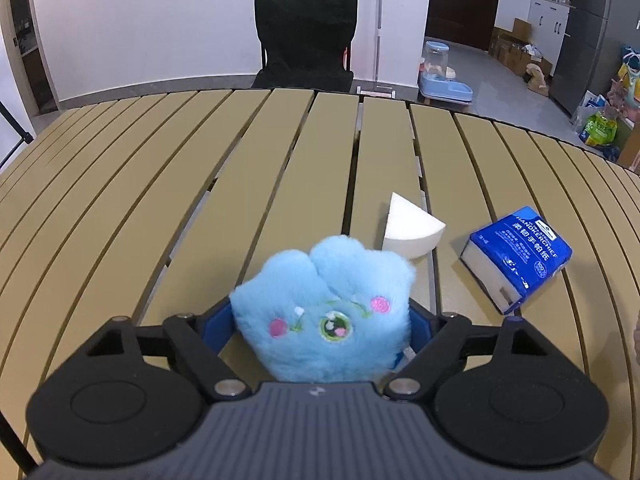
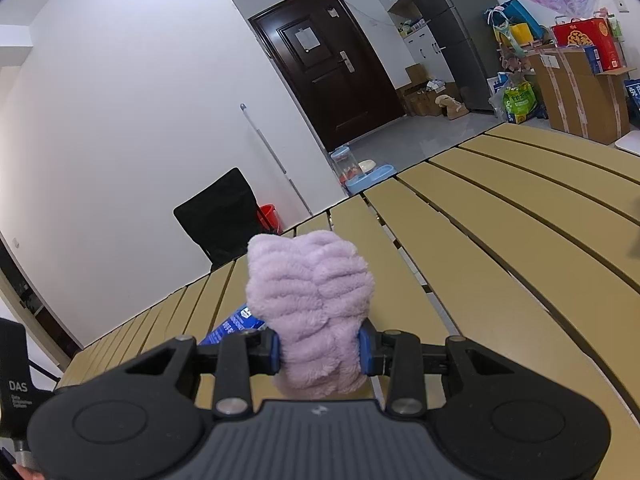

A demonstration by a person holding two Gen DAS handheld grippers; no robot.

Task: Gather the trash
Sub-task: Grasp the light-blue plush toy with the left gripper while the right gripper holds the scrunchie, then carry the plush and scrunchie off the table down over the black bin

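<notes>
A fluffy blue plush toy [image 1: 324, 304] with an embroidered face lies on the slatted tan table [image 1: 160, 200], filling the space between the fingers of my left gripper [image 1: 320, 320]; both blue pads touch its sides. Just beyond it rest a white foam wedge [image 1: 412, 232] and, to the right, a blue tissue pack [image 1: 516, 256]. My right gripper [image 2: 318, 350] is shut on a purple plush toy [image 2: 312, 292], which sticks up over the table [image 2: 500, 260]. A corner of the tissue pack [image 2: 234, 326] shows behind its left finger.
A black chair [image 1: 306, 40] stands at the table's far edge. On the floor beyond are a blue pet feeder [image 1: 440, 76], a red bucket [image 2: 269, 216], cardboard boxes [image 2: 580, 92] and bags. Another device marked DAS [image 2: 16, 384] sits at the left edge.
</notes>
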